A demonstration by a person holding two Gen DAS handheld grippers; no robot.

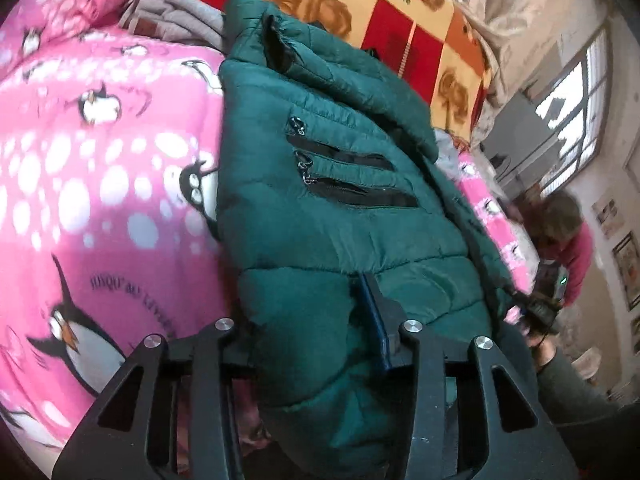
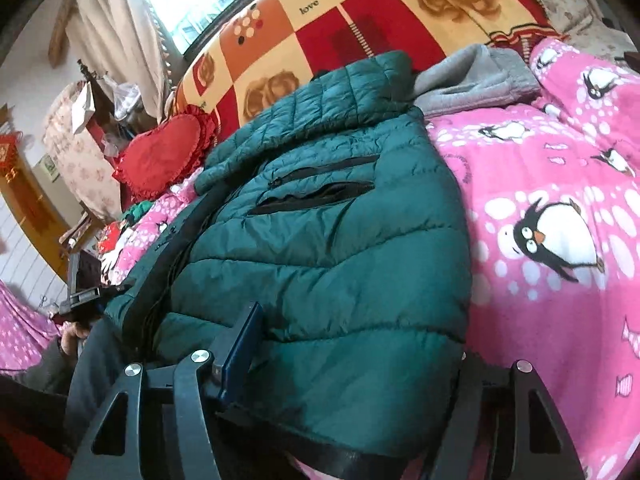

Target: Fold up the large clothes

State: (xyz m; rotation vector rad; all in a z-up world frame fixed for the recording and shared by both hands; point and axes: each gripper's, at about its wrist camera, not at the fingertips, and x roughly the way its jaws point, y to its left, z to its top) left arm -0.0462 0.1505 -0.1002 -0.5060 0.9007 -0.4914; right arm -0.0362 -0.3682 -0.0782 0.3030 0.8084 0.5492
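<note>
Jacket first: we see a dark green puffer lying on a pink penguin blanket spread over the bed. It is doubled over lengthwise, with two black zip pockets facing up on its chest. Its collar end points away from us toward a red and yellow checked quilt that rises behind the bed.

In the left wrist view, our left gripper sits at the near hem of the jacket. Puffy green fabric bulges up between its two fingers and hides the left one. The right finger, with its blue pad, presses against the fabric, so we read this gripper as clamped on the hem. At the right edge of that view the other gripper shows small and blurred, touching the same hem.

In the right wrist view, our right gripper straddles the hem as well. Its left finger lies flat against the padded cloth, while the right finger is buried under the jacket's folded edge. The fabric fills the whole gap, and we take it as gripped.

A grey garment lies bunched just beyond the jacket's collar, touching it, on the blanket. A red heart cushion leans at the quilt's foot, left of the jacket in the right view. A person in a pink top bends near the wall, well apart from the bed.
</note>
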